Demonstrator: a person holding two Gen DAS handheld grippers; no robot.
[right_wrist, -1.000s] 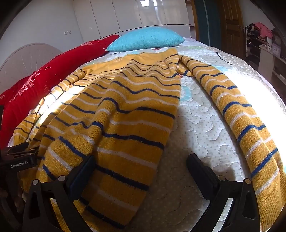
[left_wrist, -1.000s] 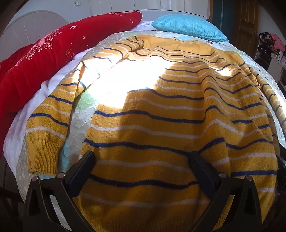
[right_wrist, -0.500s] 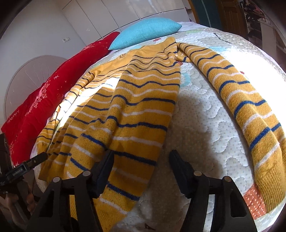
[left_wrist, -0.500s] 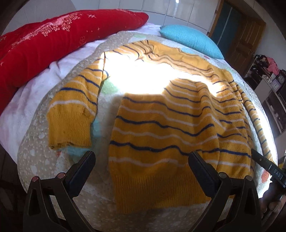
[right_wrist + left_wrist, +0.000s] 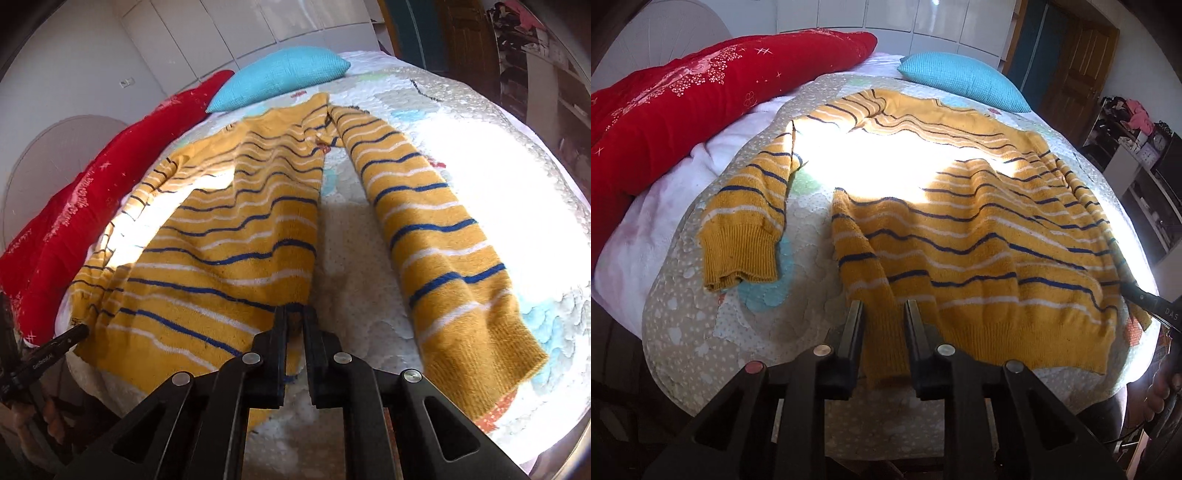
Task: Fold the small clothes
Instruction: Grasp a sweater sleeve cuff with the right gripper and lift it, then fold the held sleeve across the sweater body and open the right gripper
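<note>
Left hand-held gripper (image 5: pixel 882 314): jaws just closed, pads pinching the near left hem corner of the yellow striped sweater (image 5: pixel 960 221), fabric bunched between them. Right hand-held gripper (image 5: pixel 294 317): jaws just closed too, nearly together, clamped on the near right hem corner (thin edge of knit visible in the gap). Sweater lies spread on the bed quilt (image 5: pixel 701 314), hem towards the cameras, neck away. One sleeve lies out on each side, cuffs near the front edge. Strong sun patch across the chest. Further back: red duvet (image 5: pixel 683 103) along the left side, teal pillow (image 5: pixel 960 77) beyond the collar.
</note>
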